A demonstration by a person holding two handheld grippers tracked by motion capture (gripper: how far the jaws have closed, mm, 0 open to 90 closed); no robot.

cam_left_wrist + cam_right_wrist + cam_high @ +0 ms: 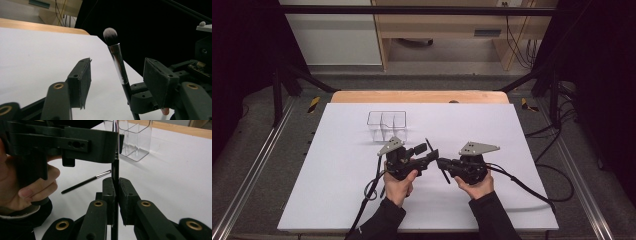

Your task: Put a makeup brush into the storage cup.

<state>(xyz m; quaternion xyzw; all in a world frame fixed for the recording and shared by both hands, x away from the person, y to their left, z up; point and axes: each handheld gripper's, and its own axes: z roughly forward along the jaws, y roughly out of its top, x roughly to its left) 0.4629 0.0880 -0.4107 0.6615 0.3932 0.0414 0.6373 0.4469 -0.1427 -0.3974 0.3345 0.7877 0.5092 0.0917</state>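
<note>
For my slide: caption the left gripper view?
Makeup brush standing between the open left gripper above the white table.

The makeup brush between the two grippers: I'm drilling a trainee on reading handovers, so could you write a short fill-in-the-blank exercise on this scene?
1. The right gripper is shut on the handle of the makeup ____.
2. The left gripper has its jaws on either side of the makeup brush, and its pads are not yet ____ it.
3. The clear organiser stands on the ____ table.
4. A second brush ____ on the table.

Missing words: brush; touching; white; lies
</note>
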